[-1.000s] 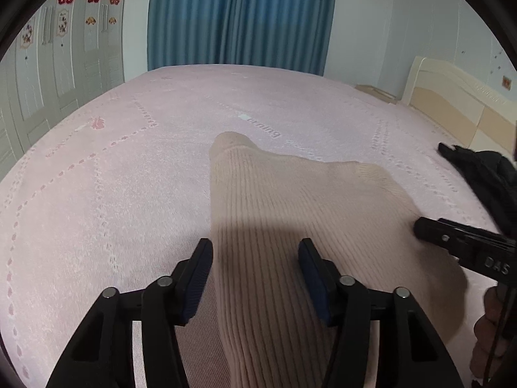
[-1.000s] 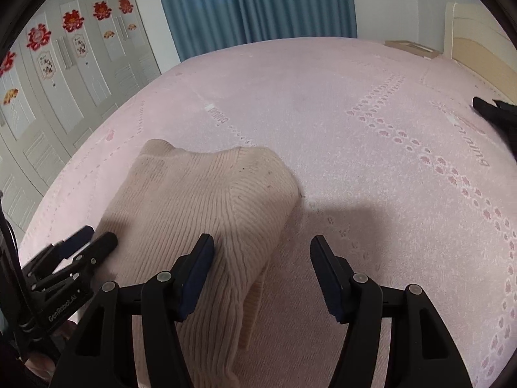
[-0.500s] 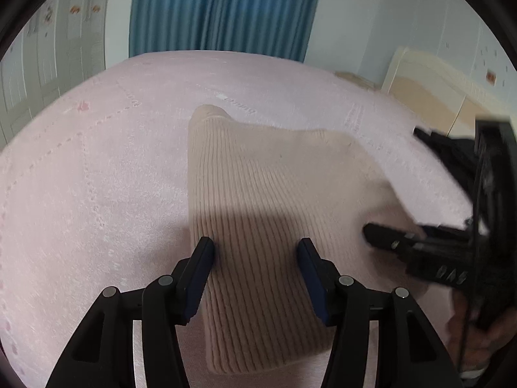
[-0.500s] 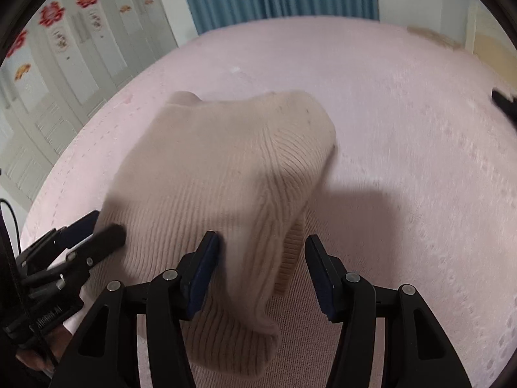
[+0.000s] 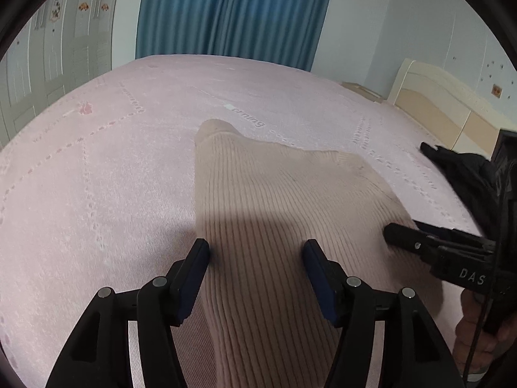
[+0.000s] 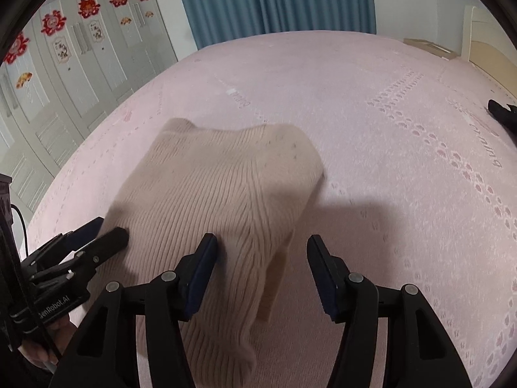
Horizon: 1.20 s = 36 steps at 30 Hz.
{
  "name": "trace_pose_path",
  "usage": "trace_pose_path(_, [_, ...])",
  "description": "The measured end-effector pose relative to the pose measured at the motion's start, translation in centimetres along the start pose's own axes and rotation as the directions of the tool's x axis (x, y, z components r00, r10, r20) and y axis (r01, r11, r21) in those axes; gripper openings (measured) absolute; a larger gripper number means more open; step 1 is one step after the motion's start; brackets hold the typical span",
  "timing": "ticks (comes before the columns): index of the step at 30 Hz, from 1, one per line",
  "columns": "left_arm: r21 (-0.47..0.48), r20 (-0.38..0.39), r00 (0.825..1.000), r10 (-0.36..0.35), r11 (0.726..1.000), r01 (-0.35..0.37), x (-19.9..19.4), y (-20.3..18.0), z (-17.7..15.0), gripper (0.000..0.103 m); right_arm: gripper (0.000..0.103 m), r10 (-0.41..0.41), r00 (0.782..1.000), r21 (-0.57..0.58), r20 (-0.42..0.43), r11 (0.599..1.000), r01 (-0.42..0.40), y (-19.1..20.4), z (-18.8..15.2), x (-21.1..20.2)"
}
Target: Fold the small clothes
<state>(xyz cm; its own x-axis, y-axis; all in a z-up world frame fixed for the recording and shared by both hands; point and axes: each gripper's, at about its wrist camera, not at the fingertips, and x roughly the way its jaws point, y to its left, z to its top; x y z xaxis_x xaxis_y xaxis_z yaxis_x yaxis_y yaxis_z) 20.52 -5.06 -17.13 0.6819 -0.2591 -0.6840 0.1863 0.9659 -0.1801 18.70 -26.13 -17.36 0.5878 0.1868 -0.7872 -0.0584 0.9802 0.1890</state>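
Note:
A beige ribbed knit garment [image 5: 278, 207] lies folded on the pink bedspread [image 5: 97, 177]; it also shows in the right wrist view [image 6: 213, 194]. My left gripper [image 5: 255, 252] is open, its jaws apart over the garment's near left part. My right gripper [image 6: 261, 249] is open over the garment's near right edge, where a loose fold hangs down. The right gripper shows at the right of the left wrist view [image 5: 429, 245], its tip at the garment's right edge. The left gripper shows at the left of the right wrist view [image 6: 84, 245].
A black garment [image 5: 468, 174] lies on the bed to the right, also at the right rim of the right wrist view [image 6: 504, 113]. A cream headboard [image 5: 446, 110] stands at far right. Blue curtains [image 5: 232, 16] and white wardrobe doors [image 6: 64, 74] stand beyond the bed.
Both grippers stayed open over the garment. Both views tilted down half a second ago and have come back up and farther from the garment. The garment's right edge now hangs in a looser fold.

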Motion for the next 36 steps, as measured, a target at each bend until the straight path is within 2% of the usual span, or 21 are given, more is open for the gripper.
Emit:
trace_pose_path(6, [-0.015,-0.021,0.998,0.058,0.998,-0.058,1.4,1.2,2.0,0.058,0.056,-0.03,1.0,0.01,0.002,0.999,0.03,0.0,1.6,1.4])
trace_pose_path(9, [-0.041,-0.028,0.998,0.051,0.998,-0.052,1.9,2.2,2.6,0.057,0.056,-0.033,0.999,0.022,-0.009,0.999,0.033,-0.5,2.4,2.0])
trace_pose_path(13, [-0.067,-0.036,0.999,0.012,0.998,-0.015,2.8,3.1,3.5,0.054,0.056,-0.006,1.0,0.06,-0.027,0.998,0.007,-1.5,3.0,3.0])
trace_pose_path(18, [-0.158,-0.043,0.998,-0.042,0.987,0.035,4.2,4.7,4.8,0.051,0.056,0.038,0.998,0.133,-0.039,0.991,-0.033,-2.5,3.5,3.8])
trace_pose_path(26, [-0.251,-0.093,0.993,-0.079,0.966,0.054,7.7,6.3,5.6,0.049,0.055,0.044,0.998,0.133,-0.034,0.99,-0.039,-2.5,3.5,4.2])
trace_pose_path(31, [-0.363,-0.114,0.978,-0.175,0.924,0.123,9.8,7.8,6.1,0.049,0.054,0.073,0.997,0.147,-0.035,0.987,-0.067,-3.1,3.6,4.9])
trace_pose_path(32, [-0.38,-0.111,0.976,-0.186,0.916,0.131,10.1,8.0,6.2,0.048,0.054,0.078,0.996,0.151,-0.036,0.986,-0.071,-3.2,3.7,5.0])
trace_pose_path(33, [-0.389,-0.102,0.976,-0.194,0.91,0.14,10.2,8.1,6.2,0.04,0.054,0.083,0.996,0.154,-0.036,0.985,-0.076,-3.3,3.6,5.1])
trace_pose_path(34, [-0.405,-0.084,0.975,-0.207,0.901,0.157,10.2,8.3,6.2,0.038,0.054,0.088,0.995,0.159,-0.037,0.984,-0.081,-3.4,3.7,5.2])
trace_pose_path(36, [-0.411,-0.056,0.974,-0.219,0.894,0.178,10.0,8.3,6.2,0.025,0.054,0.09,0.995,0.161,-0.038,0.984,-0.083,-3.4,3.7,5.2])
